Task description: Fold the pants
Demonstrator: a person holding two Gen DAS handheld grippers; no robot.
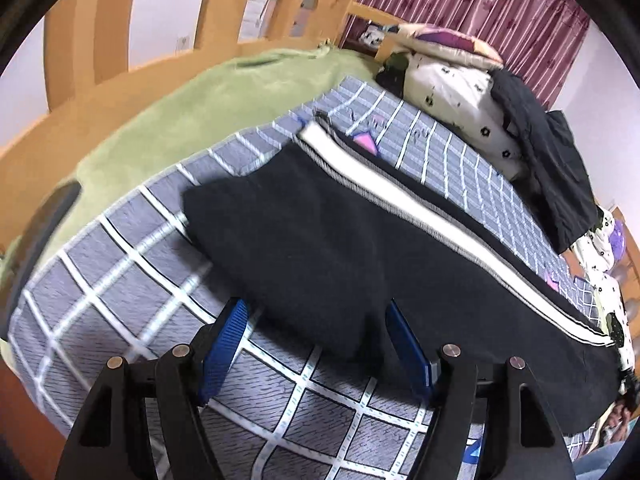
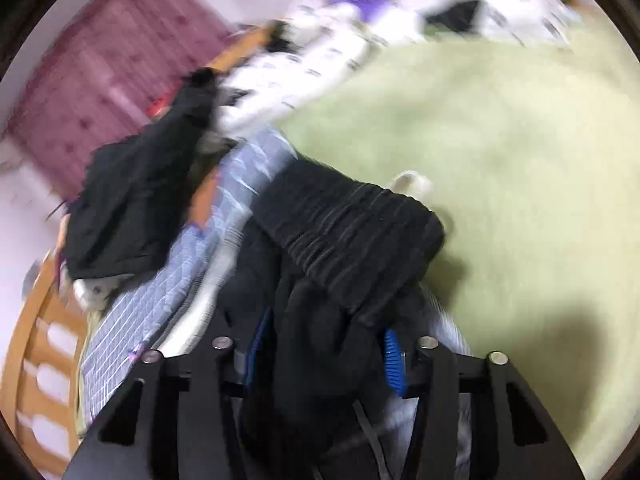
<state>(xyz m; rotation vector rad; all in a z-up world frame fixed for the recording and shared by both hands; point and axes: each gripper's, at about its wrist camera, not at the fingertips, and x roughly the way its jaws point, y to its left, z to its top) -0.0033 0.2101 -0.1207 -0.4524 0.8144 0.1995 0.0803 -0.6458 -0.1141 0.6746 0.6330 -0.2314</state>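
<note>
Here, from my remote seat, I see black pants with a white side stripe lying folded along a bed, on a grey-blue quilt crossed by white grid lines. My left gripper hangs released over the near edge of the folded leg, its blue pads spread apart with a corner of the dark cloth reaching in between them, and neither pad pressing on it. A green blanket covers the far side of the bed beneath a wooden headboard with arched cut-outs, and a dark red curtain hangs behind. A white flower-print bedding pile sits along the far edge of the quilt, with a second black garment draped over it. In the right wrist view, badly blurred, my right gripper stands with the gathered waistband end of the pants bunched between its blue pads; cloth fills the gap, but I cannot tell whether the pads actually clamp it. That waistband rests where the quilt meets the green blanket.
</note>
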